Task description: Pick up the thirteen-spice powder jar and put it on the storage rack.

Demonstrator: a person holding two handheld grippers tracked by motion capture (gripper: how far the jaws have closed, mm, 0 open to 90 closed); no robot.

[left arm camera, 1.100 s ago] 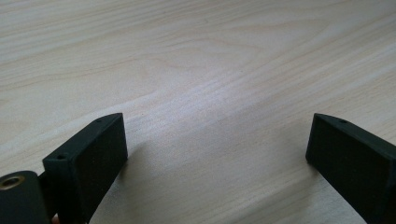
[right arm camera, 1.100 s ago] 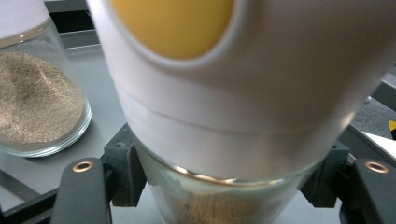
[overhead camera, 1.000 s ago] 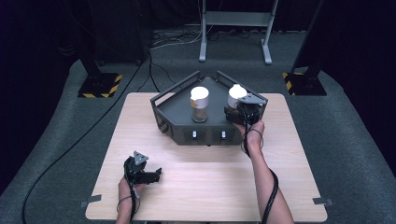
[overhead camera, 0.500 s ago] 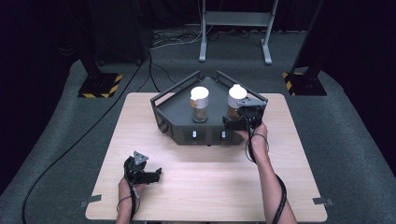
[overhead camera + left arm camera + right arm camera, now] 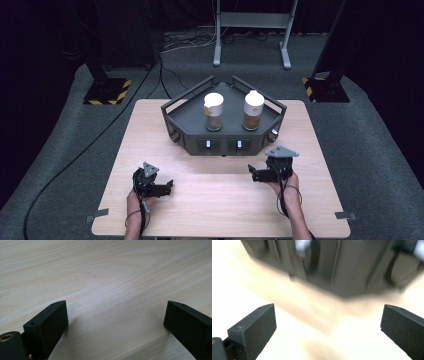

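On the desk (image 5: 220, 200), near the front of the dark tray (image 5: 182, 117): right tongs (image 5: 255, 174) wide, nothing between the jaws, just been opening, held low a little ahead of the tray's front wall, which looms blurred in the right gripper view. Inside the tray, two white-capped jars upright side by side: left jar (image 5: 213, 111), right jar (image 5: 253, 110), both free of any grip. Well left of the tray's front corner, left tongs (image 5: 169, 186) also wide and empty, over bare wood in the left gripper view.
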